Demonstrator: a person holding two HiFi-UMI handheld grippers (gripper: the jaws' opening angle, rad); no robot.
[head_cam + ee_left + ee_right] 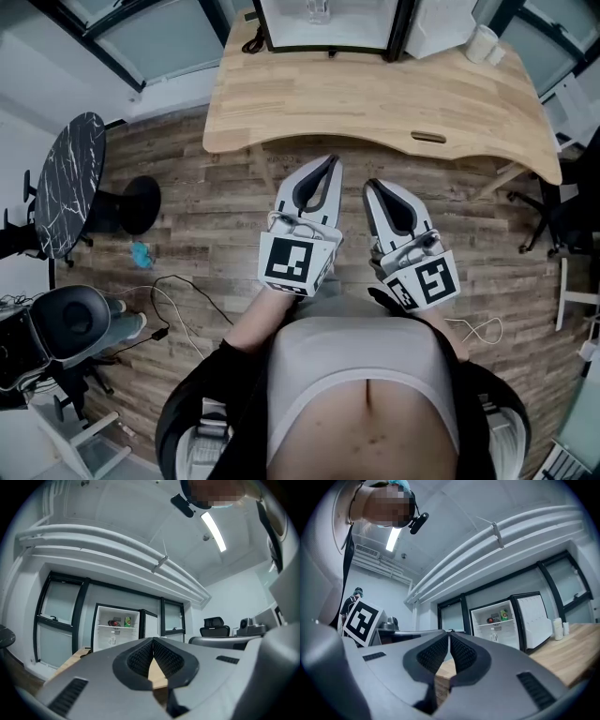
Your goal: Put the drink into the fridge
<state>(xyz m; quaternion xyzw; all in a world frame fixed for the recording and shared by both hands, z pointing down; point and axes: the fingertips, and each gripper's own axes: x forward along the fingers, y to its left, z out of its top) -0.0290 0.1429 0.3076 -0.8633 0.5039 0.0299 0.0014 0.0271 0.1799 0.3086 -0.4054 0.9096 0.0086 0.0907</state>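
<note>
A white mini fridge (328, 26) stands open at the far edge of the wooden table (375, 103). A clear bottle (319, 11) stands inside it. In the left gripper view the fridge (117, 630) holds a green can (127, 621) on its upper shelf and a clear bottle (111, 641) below. In the right gripper view, the fridge (497, 623) has its door (532, 618) swung right. My left gripper (332, 162) and right gripper (369, 185) hang side by side over the floor, short of the table. Both are shut and empty, pads touching (153, 641) (449, 637).
A round black marble side table (66, 183) and a black office chair (70, 323) stand at the left, with cables (178, 309) on the wooden floor. White cups (483, 42) sit on the table's far right corner. Another chair (562, 216) stands at the right.
</note>
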